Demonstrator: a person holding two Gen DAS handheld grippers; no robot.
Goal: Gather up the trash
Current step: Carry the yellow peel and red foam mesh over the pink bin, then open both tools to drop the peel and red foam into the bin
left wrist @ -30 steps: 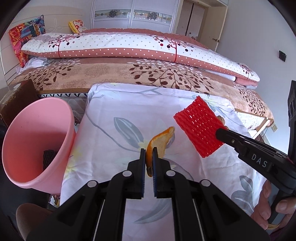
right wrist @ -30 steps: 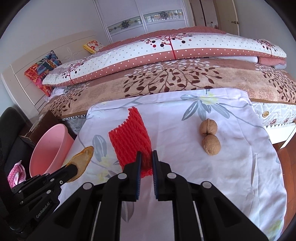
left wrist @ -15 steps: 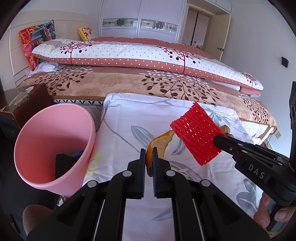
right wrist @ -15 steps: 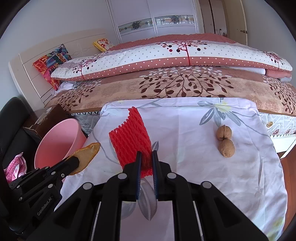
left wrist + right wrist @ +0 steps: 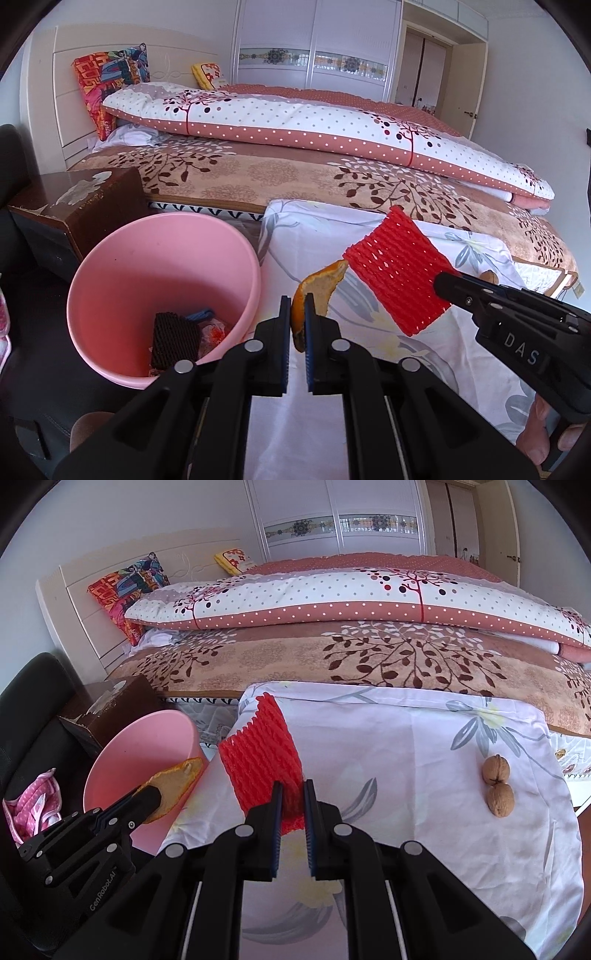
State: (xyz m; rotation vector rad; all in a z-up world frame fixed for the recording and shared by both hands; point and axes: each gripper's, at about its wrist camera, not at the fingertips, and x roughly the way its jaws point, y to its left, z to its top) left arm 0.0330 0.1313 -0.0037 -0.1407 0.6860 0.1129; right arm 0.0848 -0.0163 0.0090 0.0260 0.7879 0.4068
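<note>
Two walnuts (image 5: 496,788) on the floral sheet (image 5: 406,746), pink bin (image 5: 159,266) alongside; left fingers (image 5: 283,317) clamping orange peel (image 5: 317,288), right fingers (image 5: 277,805) clamping red foam net (image 5: 262,757).

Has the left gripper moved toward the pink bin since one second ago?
Yes. In the right wrist view, the orange peel it holds now overlaps the pink bin rim, leftward off the cloth.

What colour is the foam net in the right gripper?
Red foam net, clearest in the left wrist view.

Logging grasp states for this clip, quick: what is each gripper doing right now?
Left gripper: closed on the orange peel.
Right gripper: closed on the red foam net.
</note>
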